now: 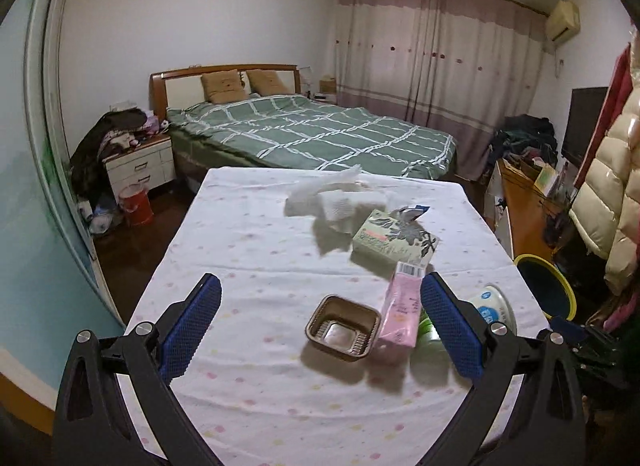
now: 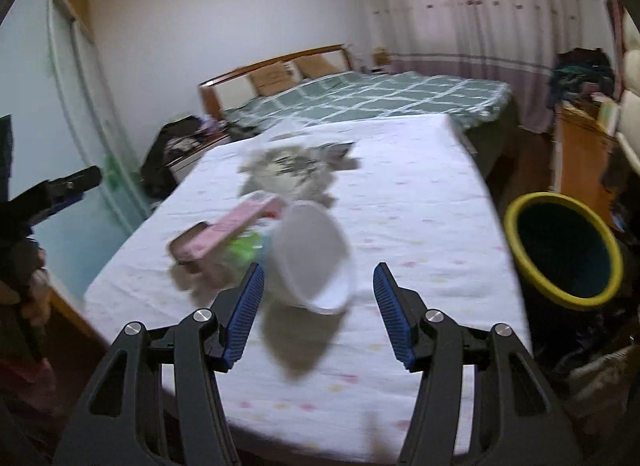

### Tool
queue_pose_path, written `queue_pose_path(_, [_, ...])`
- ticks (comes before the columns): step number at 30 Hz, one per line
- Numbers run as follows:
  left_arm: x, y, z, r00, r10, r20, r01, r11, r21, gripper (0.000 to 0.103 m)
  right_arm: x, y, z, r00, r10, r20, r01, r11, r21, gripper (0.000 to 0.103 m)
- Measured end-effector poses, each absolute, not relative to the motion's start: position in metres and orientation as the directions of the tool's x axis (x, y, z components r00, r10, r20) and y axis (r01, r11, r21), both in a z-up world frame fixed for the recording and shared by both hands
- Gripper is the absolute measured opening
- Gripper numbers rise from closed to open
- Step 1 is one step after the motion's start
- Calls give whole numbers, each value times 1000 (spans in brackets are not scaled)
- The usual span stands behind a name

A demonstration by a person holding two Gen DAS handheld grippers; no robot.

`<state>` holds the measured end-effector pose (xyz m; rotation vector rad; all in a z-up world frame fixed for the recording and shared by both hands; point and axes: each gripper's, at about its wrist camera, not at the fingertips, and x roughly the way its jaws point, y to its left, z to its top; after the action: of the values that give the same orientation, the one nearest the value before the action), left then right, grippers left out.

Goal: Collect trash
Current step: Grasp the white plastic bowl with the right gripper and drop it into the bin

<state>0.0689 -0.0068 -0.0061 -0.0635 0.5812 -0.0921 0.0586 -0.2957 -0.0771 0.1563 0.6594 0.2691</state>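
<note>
Left gripper (image 1: 320, 320): fingers wide apart, holding nothing, above the counter (image 1: 240, 234).
Right gripper (image 2: 319, 316): fingers apart, empty, white cup (image 2: 310, 262) lying just ahead.
Trash: brown tray (image 1: 343, 328), pink carton (image 1: 400, 306), tissue pack (image 1: 394, 238), crumpled paper (image 1: 332, 195) on counter.
Bin (image 2: 564, 250): beside the counter's right edge.

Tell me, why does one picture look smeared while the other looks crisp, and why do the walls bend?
Right wrist view: motion blur smears the white cup, pink carton and patterned box; the yellow-rimmed bin stays fairly clear. Left wrist view: sharp, soft shadows under the brown tray. Both views: the fisheye lens curves walls, with dark corners.
</note>
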Motion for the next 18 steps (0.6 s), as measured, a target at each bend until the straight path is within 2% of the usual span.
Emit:
queue_pose_path(3, [66,-5,-9,831,-109,-546,71,993,-91,98,67,-280,-80,746,298,-595,-217,954,206,53])
queue_pose_path(8, [65,-14,-12,822,-123,-555,92,992,-82,98,90,-267,-91,724,314,-615,-231,949,213,36])
queue_pose_path(12, [66,-19,-14,817,-127,-562,99,992,-79,98,100,-265,-96,696,356,-623,-247,934,258,30])
queue_pose_path(18, [73,-24,-20,804,-133,-579,107,991,-80,98,101,-266,-98,686,385,-617,-260,922,287,6])
